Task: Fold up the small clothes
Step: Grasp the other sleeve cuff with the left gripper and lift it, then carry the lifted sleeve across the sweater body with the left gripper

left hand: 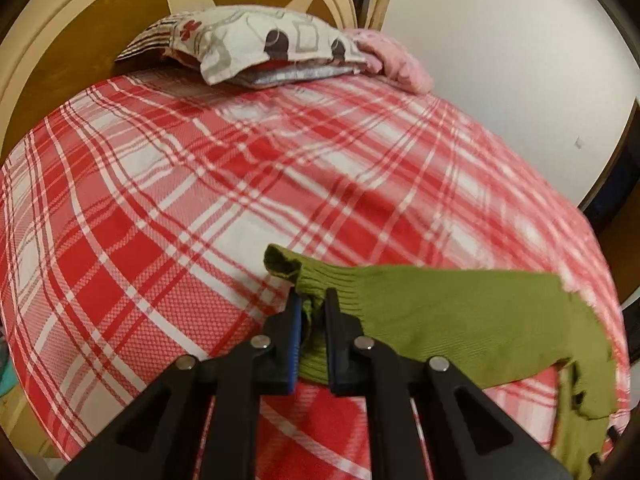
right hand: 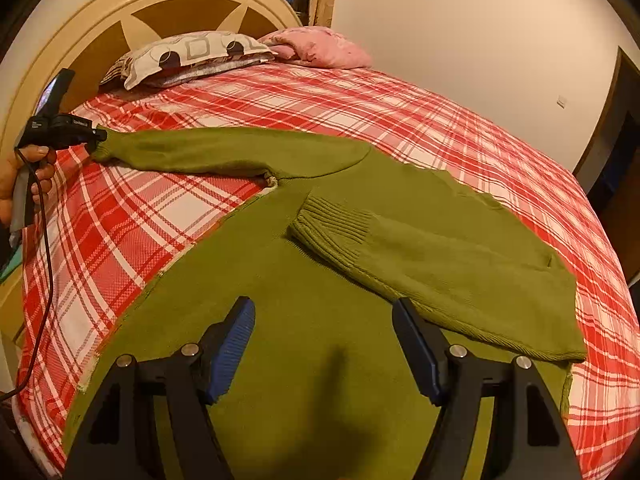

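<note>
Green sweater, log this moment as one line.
left gripper: shut on sleeve cuff | right gripper: open above green sweater | other sleeve: folded across

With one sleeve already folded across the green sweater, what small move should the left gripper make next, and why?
Probably carry the cuff inward over the sweater body. The left gripper is shut on that cuff, its sleeve stretched out over the plaid bedspread, while the other sleeve already lies folded across. The right gripper hangs open above.

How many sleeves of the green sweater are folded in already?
1: the right-hand sleeve lies across the sweater body. The other sleeve stretches out left, its cuff pinched in the left tongs.
</note>
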### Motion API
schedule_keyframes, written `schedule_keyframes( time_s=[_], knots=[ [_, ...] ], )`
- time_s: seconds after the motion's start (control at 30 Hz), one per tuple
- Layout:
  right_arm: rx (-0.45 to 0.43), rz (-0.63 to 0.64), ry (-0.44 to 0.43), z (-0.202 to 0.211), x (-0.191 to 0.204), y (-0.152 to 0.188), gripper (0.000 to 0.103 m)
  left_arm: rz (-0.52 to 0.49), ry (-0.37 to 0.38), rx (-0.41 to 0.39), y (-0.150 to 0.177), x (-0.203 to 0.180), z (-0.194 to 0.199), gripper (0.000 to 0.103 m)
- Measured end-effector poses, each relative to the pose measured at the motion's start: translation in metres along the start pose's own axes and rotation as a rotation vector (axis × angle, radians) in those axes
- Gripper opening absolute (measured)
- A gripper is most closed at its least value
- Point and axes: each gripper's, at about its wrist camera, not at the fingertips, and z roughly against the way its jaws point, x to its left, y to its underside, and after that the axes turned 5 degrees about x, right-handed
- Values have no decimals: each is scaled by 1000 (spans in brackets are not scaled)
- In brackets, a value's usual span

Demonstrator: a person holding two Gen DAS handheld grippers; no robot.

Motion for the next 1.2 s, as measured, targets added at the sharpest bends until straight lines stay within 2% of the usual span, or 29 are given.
schedule_keyframes(
  time_s=[0.27,0.4,0.77,1.2],
  knots=[
    [-21,-66,10,15,-20,10,72,-30,136,-79,-14,-51,52,10],
    [-36,-88,18,25,-30,17,72,-36,223,-80,-20,-80,69,10],
    [-64,-182,59,53,-75,48,72,-163,416,-120,-21,-193,118,10],
    [-79,-322,109,75,-134,99,72,-287,513,-81,5,-308,126,10]
  ],
)
